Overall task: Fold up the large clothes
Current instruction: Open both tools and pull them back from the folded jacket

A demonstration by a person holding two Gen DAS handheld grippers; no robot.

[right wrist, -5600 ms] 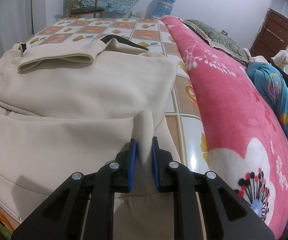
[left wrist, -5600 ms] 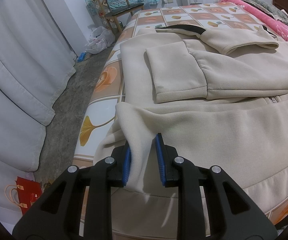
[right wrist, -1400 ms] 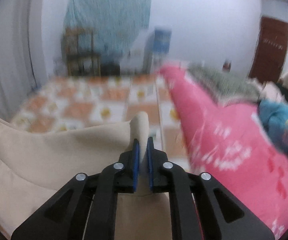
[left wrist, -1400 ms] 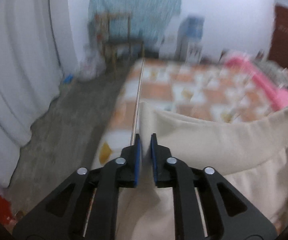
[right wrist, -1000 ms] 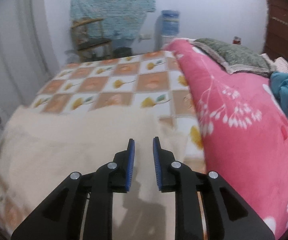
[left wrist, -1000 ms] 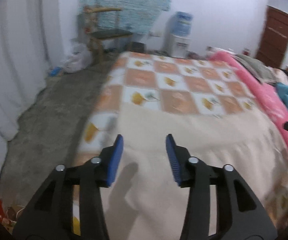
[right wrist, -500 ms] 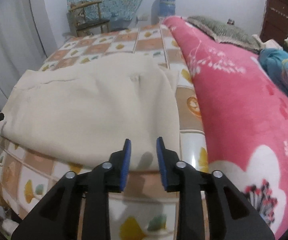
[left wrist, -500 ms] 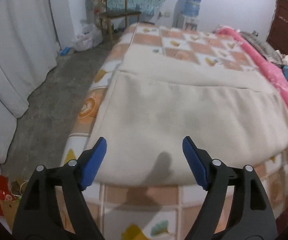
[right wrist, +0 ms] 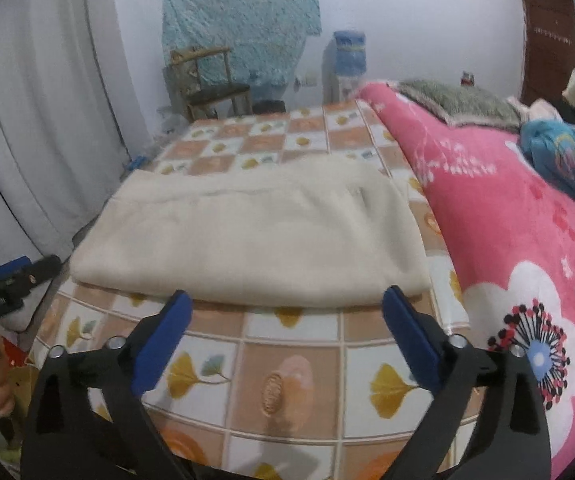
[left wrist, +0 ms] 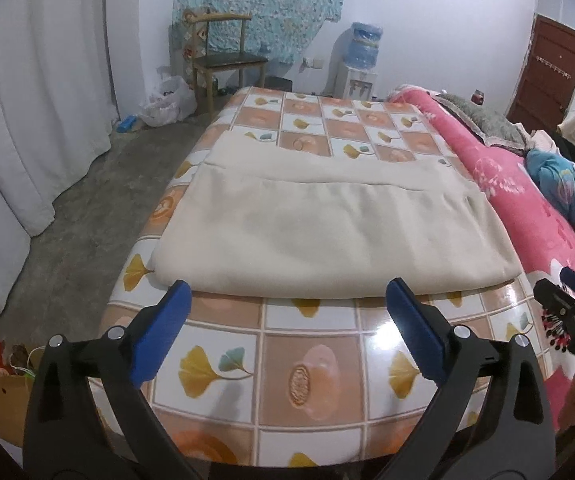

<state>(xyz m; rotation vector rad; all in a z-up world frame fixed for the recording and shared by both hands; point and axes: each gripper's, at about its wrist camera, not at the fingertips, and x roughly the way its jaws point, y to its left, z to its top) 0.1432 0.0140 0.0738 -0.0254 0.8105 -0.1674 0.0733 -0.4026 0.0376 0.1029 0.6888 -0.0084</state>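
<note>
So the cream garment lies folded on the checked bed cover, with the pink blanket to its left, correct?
Not quite. The cream garment does lie folded on the checked bed cover, but the pink blanket is to its right, as both wrist views show.

Pink blanket beside tiled bedcover, wooden chair near water dispenser

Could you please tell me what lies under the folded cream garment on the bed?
The folded cream garment lies on a checked leaf-print cover that shows on three sides of it. Whatever sits directly under it, or between its layers, is hidden.
</note>
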